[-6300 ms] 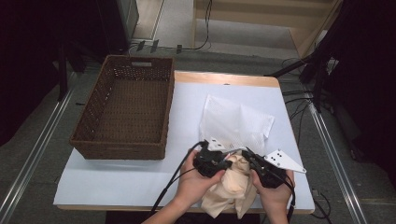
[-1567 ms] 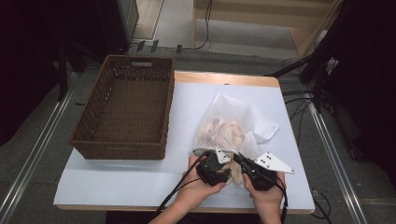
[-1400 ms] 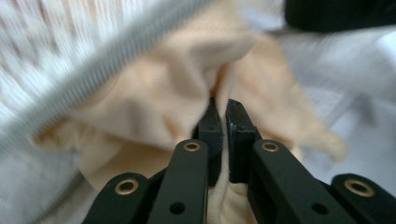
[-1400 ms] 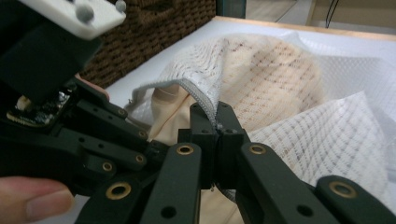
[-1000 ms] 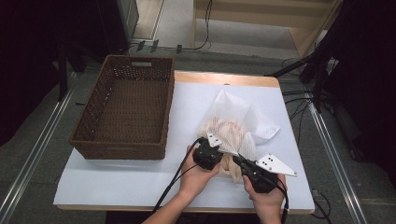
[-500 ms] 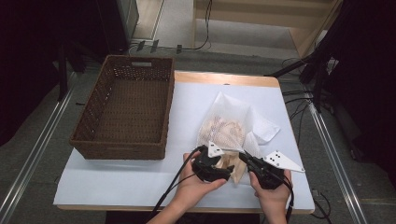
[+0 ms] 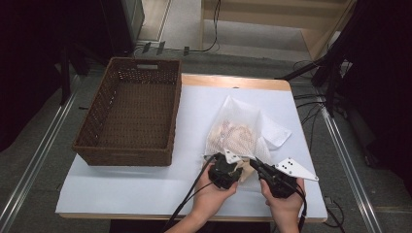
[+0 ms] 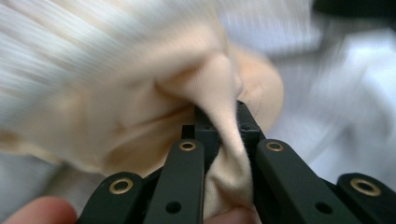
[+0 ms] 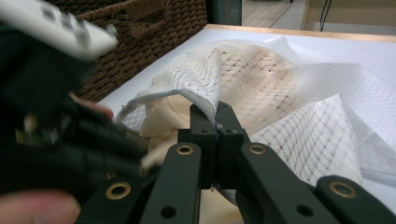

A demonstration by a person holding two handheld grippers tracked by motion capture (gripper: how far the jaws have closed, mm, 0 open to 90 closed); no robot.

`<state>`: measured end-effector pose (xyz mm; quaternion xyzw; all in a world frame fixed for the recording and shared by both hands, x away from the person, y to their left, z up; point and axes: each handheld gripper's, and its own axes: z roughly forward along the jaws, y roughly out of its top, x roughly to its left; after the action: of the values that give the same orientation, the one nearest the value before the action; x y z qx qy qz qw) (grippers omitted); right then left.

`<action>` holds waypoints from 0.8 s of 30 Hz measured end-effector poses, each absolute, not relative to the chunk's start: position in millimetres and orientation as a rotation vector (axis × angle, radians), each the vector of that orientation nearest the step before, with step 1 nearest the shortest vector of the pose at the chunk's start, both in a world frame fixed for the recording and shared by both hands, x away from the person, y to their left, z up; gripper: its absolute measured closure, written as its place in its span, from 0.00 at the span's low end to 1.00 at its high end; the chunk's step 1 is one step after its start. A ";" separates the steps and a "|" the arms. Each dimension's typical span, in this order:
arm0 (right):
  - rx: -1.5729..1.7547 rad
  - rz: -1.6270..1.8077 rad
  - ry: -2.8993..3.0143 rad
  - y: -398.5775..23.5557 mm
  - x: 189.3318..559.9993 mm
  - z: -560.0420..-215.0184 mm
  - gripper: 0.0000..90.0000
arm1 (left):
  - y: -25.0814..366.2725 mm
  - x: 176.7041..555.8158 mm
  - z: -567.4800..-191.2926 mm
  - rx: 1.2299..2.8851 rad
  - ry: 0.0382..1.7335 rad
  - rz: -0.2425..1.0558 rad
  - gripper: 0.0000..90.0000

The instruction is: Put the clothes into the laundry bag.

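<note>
Near the tabletop's (image 7: 145, 184) front edge, the right claw (image 9: 216, 122) pinches the white mesh laundry bag's (image 9: 261, 79) zippered rim. The left claw (image 8: 223, 122) pinches the soft beige cloth (image 8: 140, 93) at its mouth. Best to hold the rim high and taut while feeding the cloth deep inside.

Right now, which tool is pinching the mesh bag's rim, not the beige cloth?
The right tool, shut on the white mesh bag at its rim; the left tool pinches the beige cloth.

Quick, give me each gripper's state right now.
Left gripper: shut on the beige cloth.
Right gripper: shut on the rim of the white mesh bag.
</note>
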<state>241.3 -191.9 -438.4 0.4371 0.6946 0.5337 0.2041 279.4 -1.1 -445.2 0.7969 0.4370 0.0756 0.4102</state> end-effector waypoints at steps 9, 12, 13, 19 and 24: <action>1.215 1.498 1.933 -190.3 239.7 -436.2 1.00 | -12.4 308.0 -442.2 1.901 1.070 0.520 0.94; 1.229 1.493 1.919 -192.8 239.5 -436.9 1.00 | -26.7 329.8 -467.7 2.081 1.069 0.516 0.92; 1.236 1.486 1.921 -194.0 240.5 -438.1 1.00 | -26.1 332.0 -470.8 2.076 1.040 0.518 0.92; 1.258 1.470 1.918 -198.4 245.0 -443.9 1.00 | -4.5 315.3 -447.4 2.029 0.945 0.241 0.53; 1.277 1.472 1.892 -201.0 246.4 -444.8 1.00 | 16.0 282.3 -449.0 2.074 0.933 0.356 0.45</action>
<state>246.4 -201.0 -444.8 0.4597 0.6808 0.5297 0.2113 282.3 16.0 -449.0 0.8228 0.3702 0.1414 0.4074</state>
